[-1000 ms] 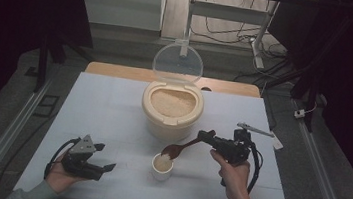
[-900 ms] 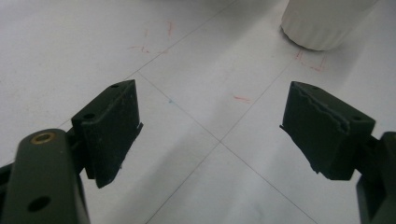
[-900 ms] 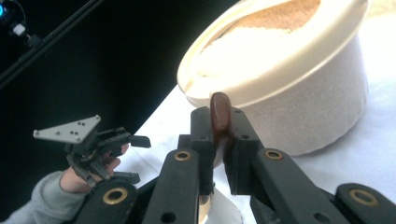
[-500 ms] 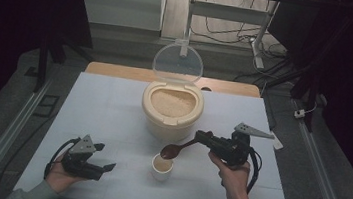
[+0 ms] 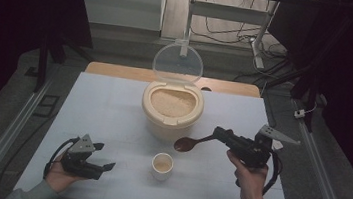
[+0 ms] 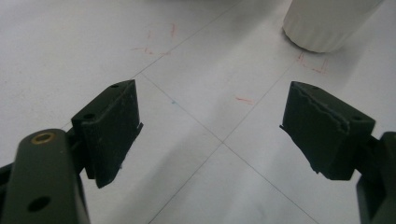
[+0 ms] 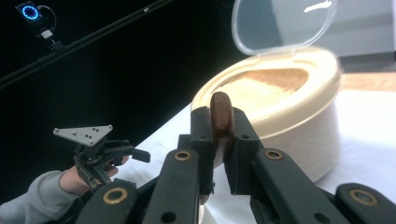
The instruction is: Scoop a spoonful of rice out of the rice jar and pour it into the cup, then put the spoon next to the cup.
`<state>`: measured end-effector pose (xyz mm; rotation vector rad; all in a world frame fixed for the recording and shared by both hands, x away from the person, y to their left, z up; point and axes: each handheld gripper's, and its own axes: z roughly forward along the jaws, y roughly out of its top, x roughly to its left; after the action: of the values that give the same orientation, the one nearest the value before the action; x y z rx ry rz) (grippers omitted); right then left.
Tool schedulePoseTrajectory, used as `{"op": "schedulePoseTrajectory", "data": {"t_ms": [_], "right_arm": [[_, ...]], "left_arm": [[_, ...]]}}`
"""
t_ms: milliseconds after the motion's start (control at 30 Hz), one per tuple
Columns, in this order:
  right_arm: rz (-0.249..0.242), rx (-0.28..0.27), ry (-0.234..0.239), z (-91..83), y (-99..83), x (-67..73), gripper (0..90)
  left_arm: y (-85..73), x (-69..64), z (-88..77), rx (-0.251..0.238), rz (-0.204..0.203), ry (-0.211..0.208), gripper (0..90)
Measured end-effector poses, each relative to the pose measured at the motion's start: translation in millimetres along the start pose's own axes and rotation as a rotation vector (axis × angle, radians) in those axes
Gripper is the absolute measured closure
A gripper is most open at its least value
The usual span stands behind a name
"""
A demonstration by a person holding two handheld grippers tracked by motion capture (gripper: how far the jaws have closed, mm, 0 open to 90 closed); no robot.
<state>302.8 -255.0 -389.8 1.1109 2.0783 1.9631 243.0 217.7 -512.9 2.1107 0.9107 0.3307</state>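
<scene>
Between bin (image 5: 171,110) and cup (image 5: 162,165), right tongs (image 5: 219,134) clamp spoon (image 5: 192,142), left tongs (image 5: 103,156) gape empty

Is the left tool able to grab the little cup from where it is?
Probably yes. The left tool is open with nothing in it, and bare table lies between it and the cup. The spoon in the right tool hangs beyond the cup, not between.

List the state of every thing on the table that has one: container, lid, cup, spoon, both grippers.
Container: open, filled with pale grain.
Lid: flipped up, standing upright behind the opening.
Cup: upright, with pale grain inside.
Spoon: held by its handle, bowl in the air between container and cup.
Right gripper: shut on the spoon.
Left gripper: open, holding nothing, low over the table.
</scene>
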Motion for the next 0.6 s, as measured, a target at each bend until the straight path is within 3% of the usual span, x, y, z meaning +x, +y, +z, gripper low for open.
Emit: {"op": "schedulePoseTrajectory", "data": {"t_ms": [267, 400, 600], "right_arm": [[-0.057, 0.073, -0.023, -16.6, 6.0, -3.0, 83.0], [-0.114, 0.160, -0.043, -14.0, 5.0, -2.8, 83.0], [-0.151, 0.278, -0.018, -3.9, 4.2, 0.8, 83.0]], "left_arm": [[0.1, 0.9, -0.7, -0.003, -0.005, 0.007, 18.5], [0.0, 0.9, -1.0, -0.002, -0.014, 0.011, 17.7], [0.5, 2.1, -0.1, 0.000, -0.022, 0.010, 16.2]]}}
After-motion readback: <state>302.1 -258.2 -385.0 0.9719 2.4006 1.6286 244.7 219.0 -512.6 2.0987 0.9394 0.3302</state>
